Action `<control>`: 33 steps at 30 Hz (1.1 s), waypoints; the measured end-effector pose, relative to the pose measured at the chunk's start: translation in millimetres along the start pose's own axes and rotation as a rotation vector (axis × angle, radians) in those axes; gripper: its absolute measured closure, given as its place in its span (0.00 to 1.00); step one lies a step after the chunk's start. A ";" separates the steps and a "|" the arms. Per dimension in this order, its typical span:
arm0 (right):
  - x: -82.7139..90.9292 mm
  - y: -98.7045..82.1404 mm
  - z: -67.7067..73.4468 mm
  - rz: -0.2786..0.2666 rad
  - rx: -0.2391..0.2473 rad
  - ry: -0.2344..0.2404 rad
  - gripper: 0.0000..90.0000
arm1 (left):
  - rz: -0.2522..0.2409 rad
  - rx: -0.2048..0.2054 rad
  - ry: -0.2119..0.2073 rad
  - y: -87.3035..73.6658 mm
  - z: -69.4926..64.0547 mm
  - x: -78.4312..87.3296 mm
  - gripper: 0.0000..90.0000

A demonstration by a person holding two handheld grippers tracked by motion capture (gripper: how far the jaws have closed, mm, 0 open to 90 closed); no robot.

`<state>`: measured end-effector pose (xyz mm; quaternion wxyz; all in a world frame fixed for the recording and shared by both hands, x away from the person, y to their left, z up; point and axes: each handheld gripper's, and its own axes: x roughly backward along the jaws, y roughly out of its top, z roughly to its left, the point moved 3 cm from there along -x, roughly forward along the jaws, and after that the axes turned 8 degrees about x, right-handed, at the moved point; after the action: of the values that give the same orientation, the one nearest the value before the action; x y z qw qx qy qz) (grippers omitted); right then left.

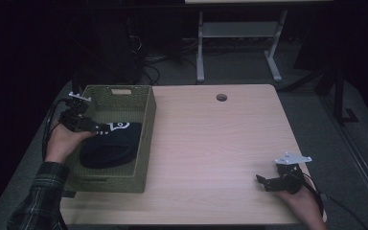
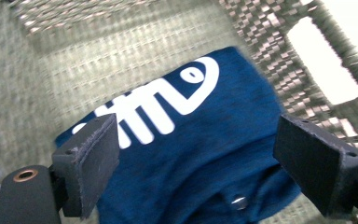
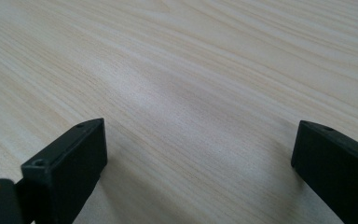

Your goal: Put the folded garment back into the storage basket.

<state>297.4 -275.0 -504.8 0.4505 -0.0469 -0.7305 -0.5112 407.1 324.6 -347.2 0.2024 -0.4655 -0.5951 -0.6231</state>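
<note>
Cap (image 1: 109, 143), dark blue with white print, lies in the basket (image 1: 146, 127) at the left, its length running near to far, right below the left gripper (image 2: 200, 163), fingers (image 2: 91, 161) released above it, while the right gripper (image 1: 263, 182) rests spread on the surface (image 1: 211, 143).

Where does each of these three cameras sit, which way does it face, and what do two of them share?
High view: above the person's side, looking forward and down on the light wooden table; both forearms show, with left gripper and right gripper.
Left gripper view: rides that gripper, looking down into the green woven basket at the dark blue cloth with white print; its open black jaws show.
Right gripper view: looks low across bare tabletop; open jaws show.
Shared: high and left gripper views both show basket and cloth.
</note>
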 end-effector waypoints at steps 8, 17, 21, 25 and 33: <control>0.0 0.0 0.0 0.000 0.000 0.000 0.03 | -0.057 -0.052 -0.035 4.5 -36.4 0.9 0.15; 0.1 -0.1 0.3 0.002 -0.003 0.001 0.03 | -0.095 -0.106 -0.083 7.3 -82.5 -5.7 0.15; 0.1 0.0 0.1 0.001 -0.001 -0.001 0.03 | -0.106 -0.125 -0.104 6.8 -103.0 -7.1 0.15; 0.0 0.0 0.0 0.000 0.000 -0.001 0.03 | -0.120 -0.148 -0.125 4.7 -124.5 -10.9 0.15; 0.0 0.0 0.0 0.000 0.000 -0.001 0.03 | -0.105 -0.184 -0.178 -1.5 -164.0 -29.1 0.15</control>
<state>297.4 -274.9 -504.8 0.4502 -0.0469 -0.7306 -0.5112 364.4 163.6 -348.7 0.0723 -0.5040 -0.5745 -0.6408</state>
